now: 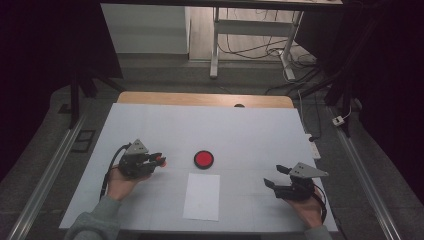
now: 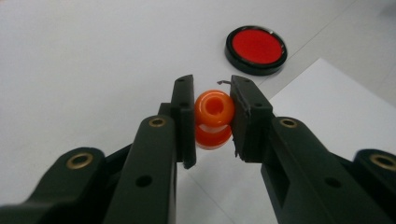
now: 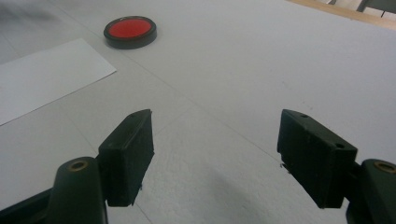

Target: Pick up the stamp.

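Left gripper (image 2: 212, 116) clamped on an orange bead (image 2: 214, 109) — held just above the table (image 1: 250, 130), left of the red disc (image 1: 203, 159). Right gripper (image 3: 215, 154) — jaws wide, nothing between them — rests right of the paper (image 1: 201, 196).

Your right gripper (image 3: 217, 158) stands with its two black jaws spread wide apart, nothing between them, rising from the bottom edge over the pale grey worktop (image 3: 261, 70). Far ahead to the upper left, a round red disc with a black rim (image 3: 130, 31) lies flat on the surface. Just below it, near but apart, a white sheet of paper (image 3: 44, 77) runs in from the left edge, one corner pointing toward the middle. At the top right, a strip of wooden edge (image 3: 345, 11) borders the grey covering.
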Demonstrator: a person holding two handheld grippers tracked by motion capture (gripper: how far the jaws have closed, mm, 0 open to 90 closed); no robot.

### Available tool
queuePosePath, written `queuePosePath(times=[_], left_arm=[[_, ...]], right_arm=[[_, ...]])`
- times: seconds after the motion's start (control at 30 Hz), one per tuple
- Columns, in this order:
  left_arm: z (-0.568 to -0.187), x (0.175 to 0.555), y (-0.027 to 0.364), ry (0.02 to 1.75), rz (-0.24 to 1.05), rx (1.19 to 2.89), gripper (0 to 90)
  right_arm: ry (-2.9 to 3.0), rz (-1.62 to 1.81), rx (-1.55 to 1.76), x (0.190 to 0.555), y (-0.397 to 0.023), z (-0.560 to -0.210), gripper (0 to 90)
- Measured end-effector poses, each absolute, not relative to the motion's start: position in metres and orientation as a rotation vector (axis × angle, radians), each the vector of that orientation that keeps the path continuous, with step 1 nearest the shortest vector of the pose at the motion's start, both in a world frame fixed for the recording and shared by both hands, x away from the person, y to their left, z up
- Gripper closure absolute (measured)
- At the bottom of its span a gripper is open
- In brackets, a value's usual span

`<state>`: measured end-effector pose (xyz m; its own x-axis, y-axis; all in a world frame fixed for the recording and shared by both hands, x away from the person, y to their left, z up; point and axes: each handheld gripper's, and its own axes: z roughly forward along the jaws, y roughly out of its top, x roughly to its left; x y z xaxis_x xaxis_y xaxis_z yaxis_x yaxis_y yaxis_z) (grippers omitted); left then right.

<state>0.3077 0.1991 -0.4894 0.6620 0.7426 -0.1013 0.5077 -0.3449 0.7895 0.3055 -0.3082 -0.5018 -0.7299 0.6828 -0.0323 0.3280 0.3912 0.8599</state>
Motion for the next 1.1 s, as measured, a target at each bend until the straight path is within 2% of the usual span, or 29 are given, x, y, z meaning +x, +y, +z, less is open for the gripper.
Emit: queuePosePath(times=[1.1], left_arm=[[-0.452, 0.291, 0.18, 0.824, 0.331, 1.926, 72.2]], right_arm=[[2.276, 1.281, 0.845, 0.302, -0.305, -0.503, 26.7]])
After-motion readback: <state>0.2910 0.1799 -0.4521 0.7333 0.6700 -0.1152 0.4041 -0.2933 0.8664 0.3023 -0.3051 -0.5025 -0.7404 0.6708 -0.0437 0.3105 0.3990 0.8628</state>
